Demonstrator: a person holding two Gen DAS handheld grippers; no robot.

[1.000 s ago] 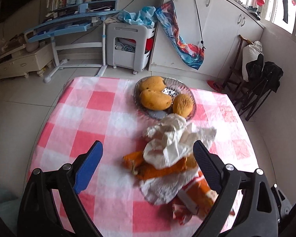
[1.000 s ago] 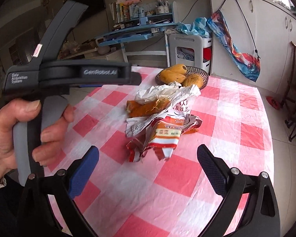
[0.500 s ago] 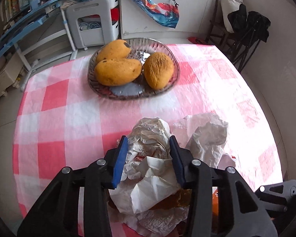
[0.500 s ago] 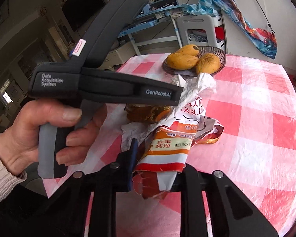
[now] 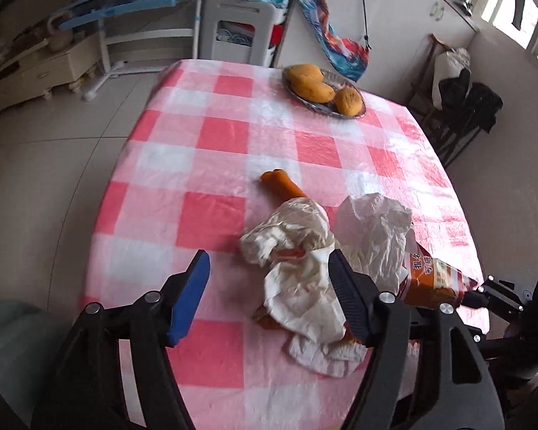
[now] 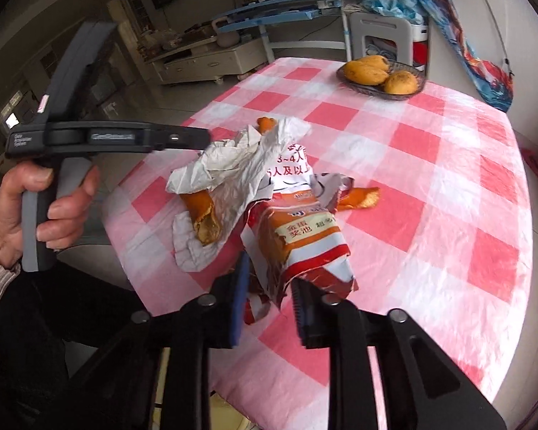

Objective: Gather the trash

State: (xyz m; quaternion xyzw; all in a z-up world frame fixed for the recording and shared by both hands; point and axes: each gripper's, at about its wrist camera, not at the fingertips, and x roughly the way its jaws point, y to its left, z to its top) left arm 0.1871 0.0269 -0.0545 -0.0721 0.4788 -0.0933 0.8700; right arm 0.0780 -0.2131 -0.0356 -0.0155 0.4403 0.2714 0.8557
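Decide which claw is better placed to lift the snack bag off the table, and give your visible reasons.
Right. The right claw already has the snack bag between its opening fingers. The left claw stands open by the crumpled paper, off the bag.

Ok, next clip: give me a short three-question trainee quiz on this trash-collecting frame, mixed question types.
1. True or false: the glass dish of mangoes sits inside the trash pile.
2. Multiple choice: what lies between the fingers of the right gripper? A) a mango B) the orange snack wrapper C) nothing
3. Short answer: in the left wrist view, what is between the left gripper's pads?

Key
1. False: it stands apart at the far end of the checked tablecloth.
2. B; the jaws are opening.
3. Part of the crumpled white paper, beside the right pad; neither pad clearly presses it, and the jaws are opening.
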